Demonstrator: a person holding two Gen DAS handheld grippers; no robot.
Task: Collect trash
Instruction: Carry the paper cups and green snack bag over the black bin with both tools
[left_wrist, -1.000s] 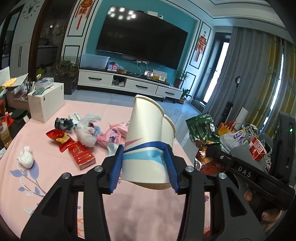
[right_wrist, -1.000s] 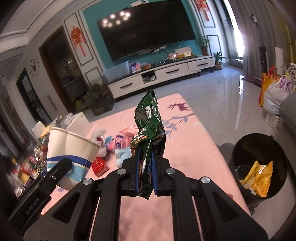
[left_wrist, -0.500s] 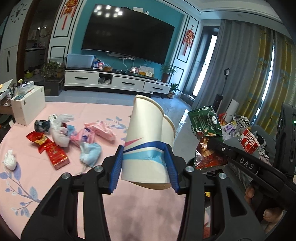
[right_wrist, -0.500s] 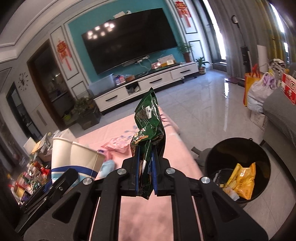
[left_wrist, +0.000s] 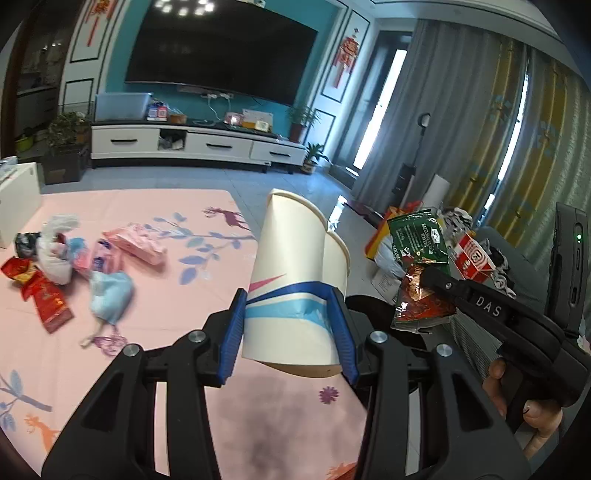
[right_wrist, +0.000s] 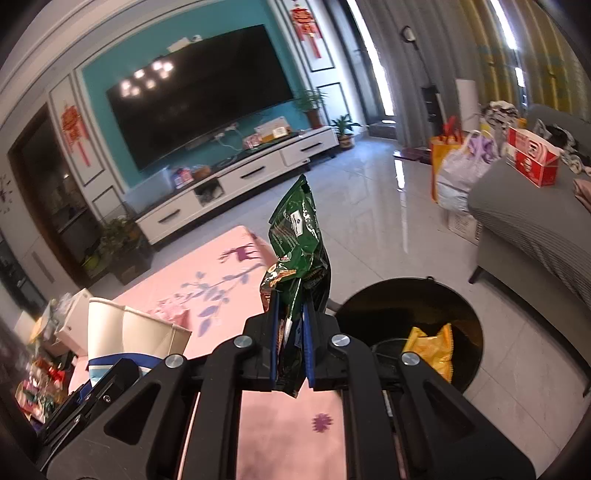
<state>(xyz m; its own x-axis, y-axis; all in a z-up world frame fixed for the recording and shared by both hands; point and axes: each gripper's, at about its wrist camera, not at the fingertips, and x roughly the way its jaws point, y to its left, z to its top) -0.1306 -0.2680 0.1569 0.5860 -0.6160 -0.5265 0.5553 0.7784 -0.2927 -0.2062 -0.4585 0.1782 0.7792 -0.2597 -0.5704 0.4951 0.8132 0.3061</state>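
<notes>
Both hands full rn. The left gripper (left_wrist: 291, 328) has its blue pads clamped on the lower part of a white paper cup (left_wrist: 295, 280) w/ blue and pink stripes, tilted a bit, mouth pointing up and away; looks like two cups nested, since a second rim shows just behind the first. The right gripper (right_wrist: 291, 347) is nearly closed, pinching a crumpled green snack bag (right_wrist: 299, 247) that sticks up between the pads, w/ some red/orange foil at the bottom end. Both are held over the near corner of the table w/ the pink tablecloth (left_wrist: 184, 295). The black trash bin (right_wrist: 413, 317) sits on the floor right by that corner, to the right of the bag in the right cam, w/ a yellow wrapper (right_wrist: 430, 347) already in it. More trash lies further back on the cloth: a red packet (left_wrist: 44, 299), pink wrappers (left_wrist: 135, 247), a light blue wad (left_wrist: 110, 295), a white plastic bag (left_wrist: 55, 251), all bunched near each other. Fingers (left_wrist: 532, 406) of the person's right hand show under the right tool's handle.
</notes>
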